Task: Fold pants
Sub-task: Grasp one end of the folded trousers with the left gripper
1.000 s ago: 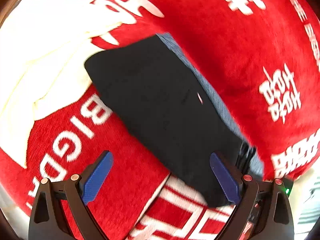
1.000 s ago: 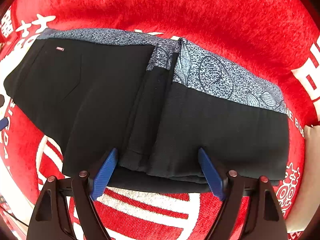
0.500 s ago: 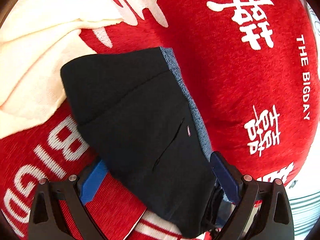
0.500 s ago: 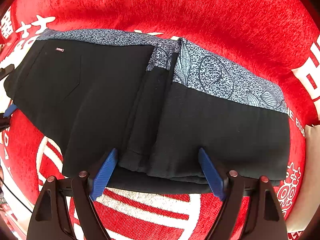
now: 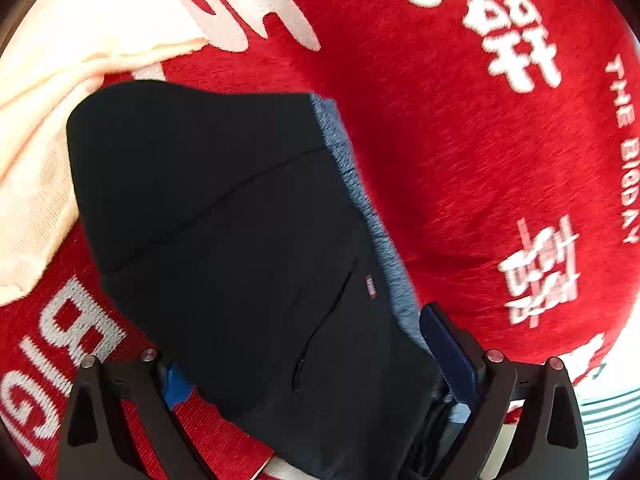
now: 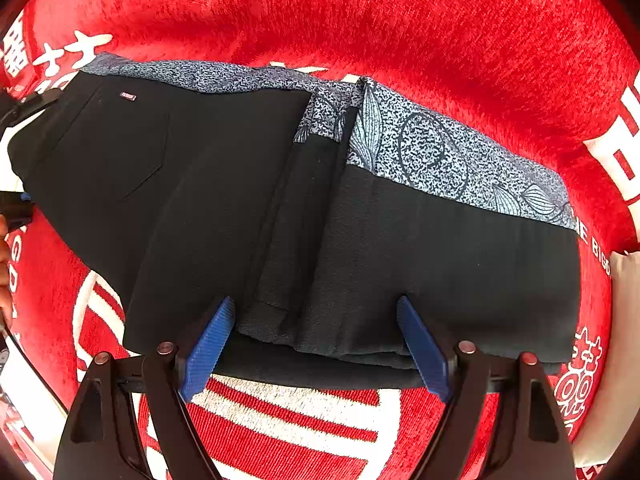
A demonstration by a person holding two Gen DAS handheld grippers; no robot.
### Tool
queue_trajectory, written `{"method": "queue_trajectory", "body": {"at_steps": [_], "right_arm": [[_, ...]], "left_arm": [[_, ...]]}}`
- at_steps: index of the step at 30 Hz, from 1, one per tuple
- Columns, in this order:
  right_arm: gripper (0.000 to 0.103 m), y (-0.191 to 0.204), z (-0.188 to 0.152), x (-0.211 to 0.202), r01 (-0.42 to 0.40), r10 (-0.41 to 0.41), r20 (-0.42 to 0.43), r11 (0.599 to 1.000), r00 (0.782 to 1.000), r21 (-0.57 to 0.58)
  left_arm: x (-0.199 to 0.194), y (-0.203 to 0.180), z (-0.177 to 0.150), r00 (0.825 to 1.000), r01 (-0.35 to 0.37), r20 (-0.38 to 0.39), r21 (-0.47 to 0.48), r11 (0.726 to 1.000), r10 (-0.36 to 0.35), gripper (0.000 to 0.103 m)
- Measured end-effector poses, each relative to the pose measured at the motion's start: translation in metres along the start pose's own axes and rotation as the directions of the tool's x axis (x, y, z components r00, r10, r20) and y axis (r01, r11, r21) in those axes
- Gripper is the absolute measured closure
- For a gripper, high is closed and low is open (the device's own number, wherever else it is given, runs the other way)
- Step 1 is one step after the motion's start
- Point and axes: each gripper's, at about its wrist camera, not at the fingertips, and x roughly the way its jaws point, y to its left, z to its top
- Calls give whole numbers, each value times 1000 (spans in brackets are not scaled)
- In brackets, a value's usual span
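The black pants (image 6: 360, 240) with a blue patterned waistband (image 6: 440, 156) lie folded on the red blanket (image 6: 360, 20). My right gripper (image 6: 316, 344) is open, its blue fingers (image 6: 208, 344) straddling the near folded edge. In the left wrist view the pants (image 5: 224, 240) fill the middle and run between the fingers. My left gripper (image 5: 312, 364) is open around the pants' end; its left pad (image 5: 176, 386) is mostly hidden under the cloth, its right pad (image 5: 444, 340) is beside the waistband (image 5: 360, 200).
A cream cloth (image 5: 60, 80) lies on the blanket at the upper left of the left wrist view, touching the pants' far end. White letters and characters (image 5: 512, 20) are printed on the blanket. A pale cushion edge (image 6: 616, 320) shows at the right.
My left gripper has moved forward over the pants' end, so the cloth now lies between its fingers. My right gripper and the pants have stayed still.
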Motion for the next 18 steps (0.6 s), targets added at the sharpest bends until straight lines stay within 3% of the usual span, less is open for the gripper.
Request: {"method": "queue_trajectory", "body": {"at_steps": [2, 3, 4, 7, 9, 13, 18], "right_arm": [[17, -1, 2, -4, -2, 2, -2, 1000, 1000, -9], [18, -1, 3, -7, -1, 1, -5, 1000, 1000, -15], [19, -2, 5, -14, -2, 2, -1, 1000, 1000, -18], [19, -6, 15, -39, -42, 42, 39, 999, 998, -4], [19, -7, 28, -55, -92, 91, 53, 996, 994, 8], [18, 2, 78, -75, -266, 266, 17, 963, 964, 42], [15, 27, 145, -87, -442, 446, -23, 893, 895, 86]], "left_arm": [[2, -9, -1, 994, -113, 5, 41, 993, 112, 36], [2, -11, -2, 984, -176, 9, 69, 982, 175, 58], [1, -10, -2, 974, -224, 9, 91, 970, 224, 71], [-5, -11, -4, 969, -247, 16, 135, 960, 247, 76], [-5, -30, -11, 950, -311, 56, 242, 919, 307, 77], [-4, -69, -36, 902, -429, 169, 443, 787, 397, 77], [0, -98, -63, 871, -484, 249, 589, 647, 424, 77]]}}
